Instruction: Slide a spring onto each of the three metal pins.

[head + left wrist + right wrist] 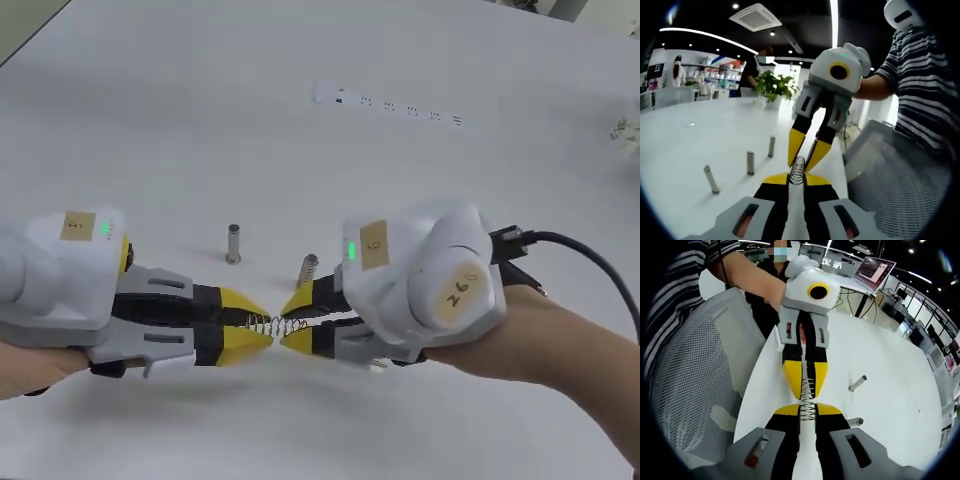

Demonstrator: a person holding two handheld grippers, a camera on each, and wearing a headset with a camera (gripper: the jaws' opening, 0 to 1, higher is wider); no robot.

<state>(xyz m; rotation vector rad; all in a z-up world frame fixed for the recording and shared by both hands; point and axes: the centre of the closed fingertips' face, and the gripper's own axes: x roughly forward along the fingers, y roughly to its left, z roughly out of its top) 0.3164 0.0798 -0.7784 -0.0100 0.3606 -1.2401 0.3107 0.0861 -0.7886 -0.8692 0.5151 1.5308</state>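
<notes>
i see both grippers meeting tip to tip at the near edge, the left gripper (262, 328) and right gripper (292, 325) each clamped on one end of the spring (277, 325). just beyond stand a bare pin (233, 243) and a spring-covered pin (308, 268).

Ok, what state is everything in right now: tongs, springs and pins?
left tongs: shut on one end of the loose spring.
right tongs: shut on its other end.
loose spring: held between both tongs, on no pin yet.
near pin: upright, bare.
middle pin: upright, spring on it.
far pin: upright, spring on it.
</notes>
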